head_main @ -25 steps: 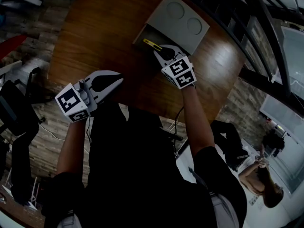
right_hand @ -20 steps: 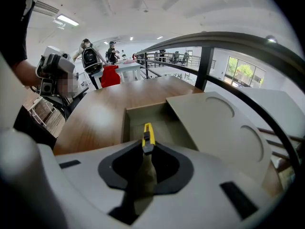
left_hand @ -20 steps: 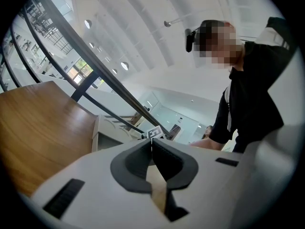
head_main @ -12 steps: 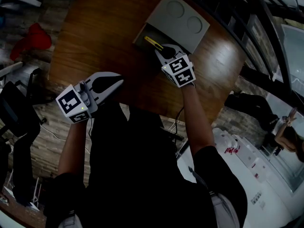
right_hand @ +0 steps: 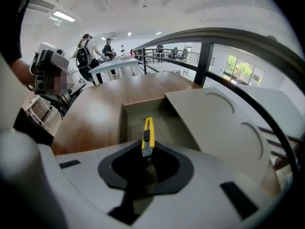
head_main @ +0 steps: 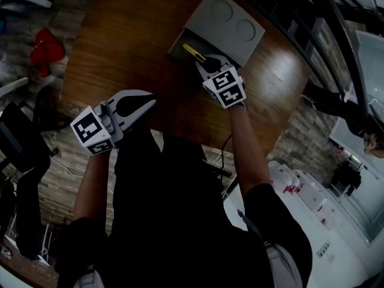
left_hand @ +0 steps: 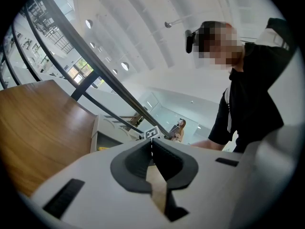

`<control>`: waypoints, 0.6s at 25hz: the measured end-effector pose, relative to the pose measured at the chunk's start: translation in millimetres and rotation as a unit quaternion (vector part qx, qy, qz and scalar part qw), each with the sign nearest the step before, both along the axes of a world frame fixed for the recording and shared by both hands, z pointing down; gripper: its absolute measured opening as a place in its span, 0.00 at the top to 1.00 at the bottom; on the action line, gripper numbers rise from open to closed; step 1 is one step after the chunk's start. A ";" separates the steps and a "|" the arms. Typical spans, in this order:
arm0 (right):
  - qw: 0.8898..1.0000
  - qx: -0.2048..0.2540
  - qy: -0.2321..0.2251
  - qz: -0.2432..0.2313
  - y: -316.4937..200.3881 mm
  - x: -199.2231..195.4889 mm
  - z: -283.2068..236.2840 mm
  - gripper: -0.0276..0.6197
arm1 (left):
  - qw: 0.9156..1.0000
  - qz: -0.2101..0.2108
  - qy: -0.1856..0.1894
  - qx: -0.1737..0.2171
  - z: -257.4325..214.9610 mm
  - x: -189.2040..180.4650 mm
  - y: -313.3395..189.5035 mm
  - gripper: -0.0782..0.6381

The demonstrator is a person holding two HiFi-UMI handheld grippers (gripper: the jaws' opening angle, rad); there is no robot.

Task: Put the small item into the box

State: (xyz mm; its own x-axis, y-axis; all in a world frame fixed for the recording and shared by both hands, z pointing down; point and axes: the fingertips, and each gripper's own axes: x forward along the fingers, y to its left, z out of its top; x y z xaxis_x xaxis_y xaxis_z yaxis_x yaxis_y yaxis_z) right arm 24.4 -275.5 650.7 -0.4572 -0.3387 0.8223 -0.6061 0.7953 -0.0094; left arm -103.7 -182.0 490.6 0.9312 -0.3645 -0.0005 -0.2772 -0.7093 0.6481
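A yellow utility knife (right_hand: 148,133) sticks out forward from my right gripper (right_hand: 147,154), which is shut on its near end. The knife's far end hangs over the open compartment of the grey box (right_hand: 164,120). In the head view the knife (head_main: 193,52) points into the box's opening (head_main: 180,42) at the box's near left side, with the right gripper (head_main: 207,62) just behind it. My left gripper (head_main: 143,101) is at the table's near edge, well left of the box. Its jaws are shut with nothing between them (left_hand: 152,146).
The box's flat grey lid (right_hand: 224,123) with two round recesses lies to the right of the opening. The brown wooden table (head_main: 132,35) stretches left and beyond the box. A black railing (head_main: 336,53) runs past the table's far right. People stand far off.
The right gripper has edged slightly toward the box with the knife. The left gripper has stayed where it was.
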 end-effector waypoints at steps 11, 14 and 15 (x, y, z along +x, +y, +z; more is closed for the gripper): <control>1.000 0.008 0.004 -0.003 -1.0 0.4 -1.0 0.85 | 1.000 0.003 0.003 0.000 0.2 0.9 -0.3 0.87; 1.000 0.011 0.003 -0.003 -1.2 1.7 -0.8 0.84 | 1.000 0.003 0.003 0.000 0.2 0.3 -0.1 0.87; 1.000 0.010 0.005 -0.002 -0.6 2.6 -0.8 0.83 | 1.000 0.003 0.003 0.001 0.1 0.0 0.3 0.87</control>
